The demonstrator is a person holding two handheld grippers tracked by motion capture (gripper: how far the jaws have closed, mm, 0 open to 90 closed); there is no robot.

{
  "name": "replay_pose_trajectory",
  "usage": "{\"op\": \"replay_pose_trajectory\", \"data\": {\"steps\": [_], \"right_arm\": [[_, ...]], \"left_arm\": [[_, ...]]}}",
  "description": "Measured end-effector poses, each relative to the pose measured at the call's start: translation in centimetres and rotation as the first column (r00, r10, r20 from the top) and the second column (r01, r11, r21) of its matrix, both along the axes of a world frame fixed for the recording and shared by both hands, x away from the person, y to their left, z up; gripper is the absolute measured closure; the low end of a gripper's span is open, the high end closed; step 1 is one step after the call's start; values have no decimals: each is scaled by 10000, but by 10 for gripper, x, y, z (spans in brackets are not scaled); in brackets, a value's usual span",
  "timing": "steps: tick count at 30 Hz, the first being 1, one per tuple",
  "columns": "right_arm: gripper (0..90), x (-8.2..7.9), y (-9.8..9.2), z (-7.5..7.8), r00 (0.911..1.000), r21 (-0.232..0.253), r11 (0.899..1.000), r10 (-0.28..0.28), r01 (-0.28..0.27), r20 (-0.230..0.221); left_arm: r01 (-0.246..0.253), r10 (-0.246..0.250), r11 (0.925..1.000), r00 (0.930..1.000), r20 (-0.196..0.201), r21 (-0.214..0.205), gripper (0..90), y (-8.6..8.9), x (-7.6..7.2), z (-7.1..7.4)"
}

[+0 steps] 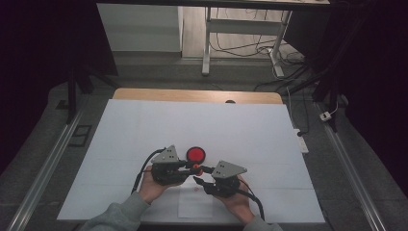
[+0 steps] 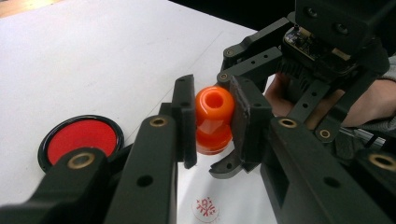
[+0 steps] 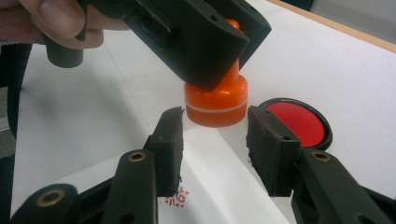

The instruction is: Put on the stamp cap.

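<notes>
An orange stamp (image 2: 214,119) with a knob handle and a wider round base (image 3: 215,105) hangs just above the white sheet. My left gripper (image 2: 213,122) is shut on its handle, both pads pressing the knob. My right gripper (image 3: 215,135) is open; its two pads flank the stamp's base with a gap on each side and touch nothing. In the high view both grippers meet near the table's front, the left gripper (image 1: 191,167) and the right gripper (image 1: 198,175) tip to tip around the stamp (image 1: 196,168).
A round red ink pad in a black case (image 1: 196,154) lies open just beyond the grippers (image 3: 299,122). A red stamped mark (image 2: 205,208) sits on a small paper sheet (image 1: 195,204) near the front edge. The white table cover (image 1: 144,130) spreads wide around.
</notes>
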State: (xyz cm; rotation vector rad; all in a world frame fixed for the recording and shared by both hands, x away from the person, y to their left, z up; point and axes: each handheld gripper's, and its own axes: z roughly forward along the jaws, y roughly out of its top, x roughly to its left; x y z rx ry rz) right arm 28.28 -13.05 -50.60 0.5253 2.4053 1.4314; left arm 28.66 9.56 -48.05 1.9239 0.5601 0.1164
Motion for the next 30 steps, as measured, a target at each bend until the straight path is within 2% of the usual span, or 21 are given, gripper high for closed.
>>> {"op": "replay_pose_trajectory", "data": {"steps": [7,12,22,30], "right_arm": [[533,1,-4,1,10000,140,9999,-95,95,17],[508,2,-13,2,9996,-31,9997,-262,263,69],[491,5,-47,6,9952,51,9953,-971,970,85],[483,5,-77,8,9879,29,9881,-1539,1539,173]], "left_arm": [[-31,31,10000,10000,-42,25,726,1,1,0],[-87,87,10000,10000,-43,42,726,4,1,1],[-194,194,9998,9998,-92,0,726,6,2,1],[-243,243,9997,9996,-129,-27,726,10,3,2]]}}
